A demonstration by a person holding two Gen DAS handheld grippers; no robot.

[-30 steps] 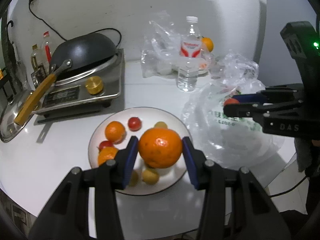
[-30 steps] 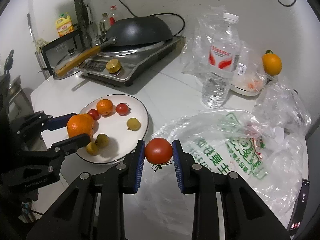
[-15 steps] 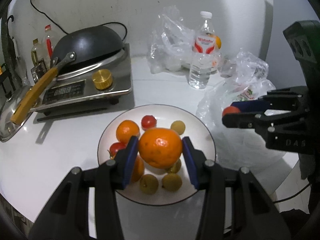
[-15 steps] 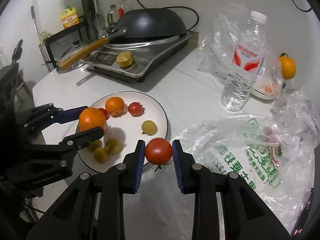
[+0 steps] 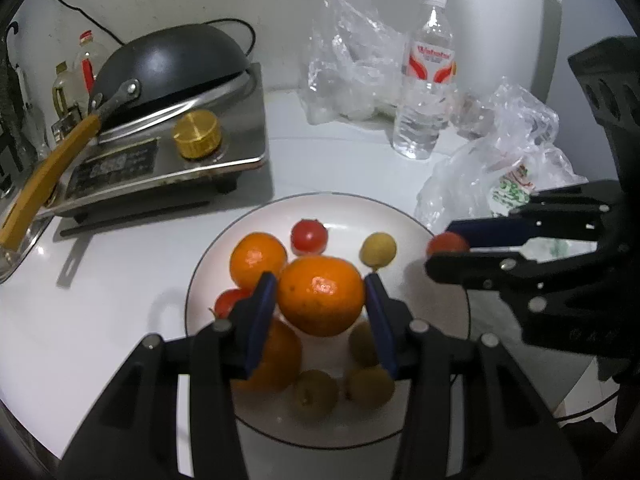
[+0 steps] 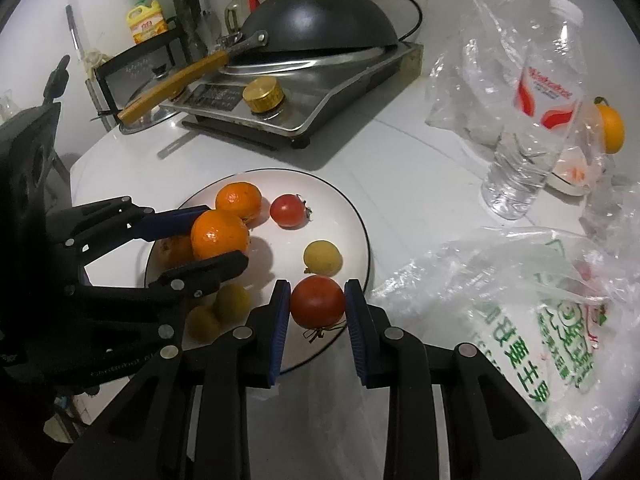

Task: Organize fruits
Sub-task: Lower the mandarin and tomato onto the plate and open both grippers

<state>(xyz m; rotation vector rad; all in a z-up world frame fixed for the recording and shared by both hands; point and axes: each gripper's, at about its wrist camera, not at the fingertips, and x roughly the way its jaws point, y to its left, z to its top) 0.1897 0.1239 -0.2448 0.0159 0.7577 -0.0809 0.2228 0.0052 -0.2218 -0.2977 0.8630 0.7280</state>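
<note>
change: both tongs have come in over the plate [image 5: 448,380] since a second ago | left tongs [image 5: 320,300]: clamped on an orange [image 5: 320,294], above the fruit pile | right tongs [image 6: 318,304]: clamped on a tomato [image 6: 318,302], just over the near rim | meaning: both fruits look ready to set down; free spot beside yellow fruit [image 6: 322,257]

home kitchen | wok [image 6: 320,20] on cooktop [image 6: 288,96] | oil bottle [image 6: 146,18]

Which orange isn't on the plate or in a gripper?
The small round orange behind the clear plastic water bottle. It sits far from the white plate; the other oranges are at the plate.
</note>
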